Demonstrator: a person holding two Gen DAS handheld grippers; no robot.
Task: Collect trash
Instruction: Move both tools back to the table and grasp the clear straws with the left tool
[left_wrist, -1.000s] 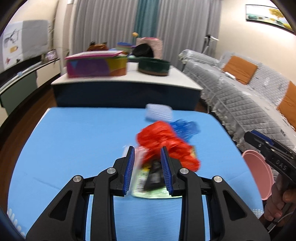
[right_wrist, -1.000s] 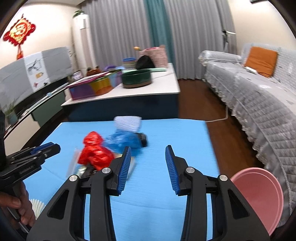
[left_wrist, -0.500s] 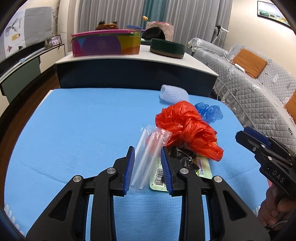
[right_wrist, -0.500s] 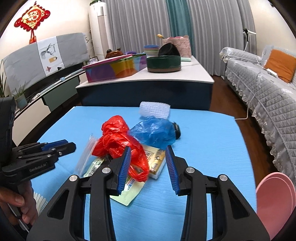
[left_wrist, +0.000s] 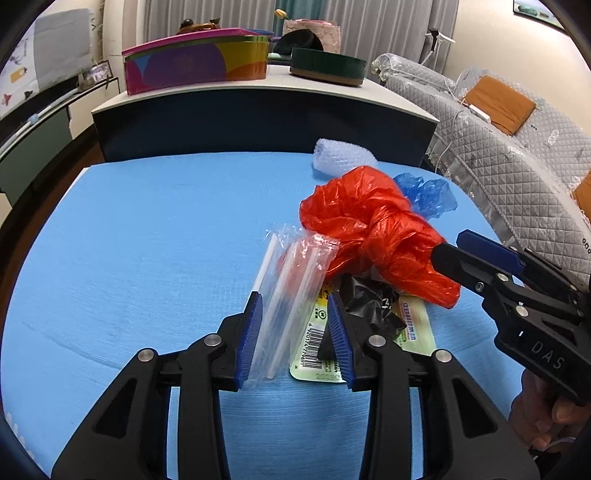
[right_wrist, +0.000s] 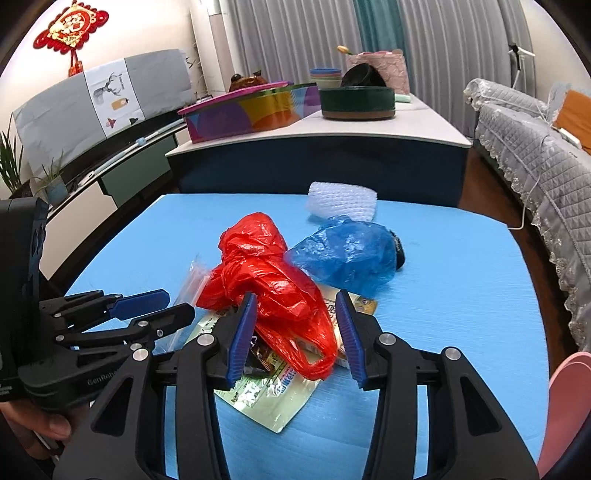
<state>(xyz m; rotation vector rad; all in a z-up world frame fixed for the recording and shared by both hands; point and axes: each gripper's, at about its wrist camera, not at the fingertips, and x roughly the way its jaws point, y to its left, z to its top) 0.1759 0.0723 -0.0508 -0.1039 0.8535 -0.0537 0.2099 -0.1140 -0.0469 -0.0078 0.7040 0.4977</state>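
Near the centre of both wrist views, a heap of trash is lying on a blue table (left_wrist: 147, 240), gathered close together so that either gripper can reach it. A crumpled red plastic bag (left_wrist: 369, 229) is sitting on top of the heap, draped over a pale green printed wrapper (left_wrist: 317, 363) and a small crumpled black wrapper (left_wrist: 369, 301). A clear plastic sleeve of white straws (left_wrist: 288, 295) is leaning against the red bag's left side in the left wrist view. Behind the red bag, toward the upper middle of the frame, a crumpled blue plastic bag (right_wrist: 347, 254) is resting, and beyond it a piece of white bubble wrap (right_wrist: 341, 201).

The left gripper (left_wrist: 295, 336) is standing released, its jaws parted on either side of the lower end of the straw sleeve; I cannot tell whether the blue pads are touching it. It appears lined up to pinch that sleeve.

The right gripper (right_wrist: 293, 332) is also released, its jaws spread around the looped lower end of the red bag, probably to lift it by the loose plastic. Nothing is grasped yet.

At the lower right edge of the right wrist view, a pink round bin (right_wrist: 569, 406) is partly showing, likely where the trash is meant to go. A white-topped counter (left_wrist: 332, 88) with a colourful box (left_wrist: 195, 62) is standing behind the table.
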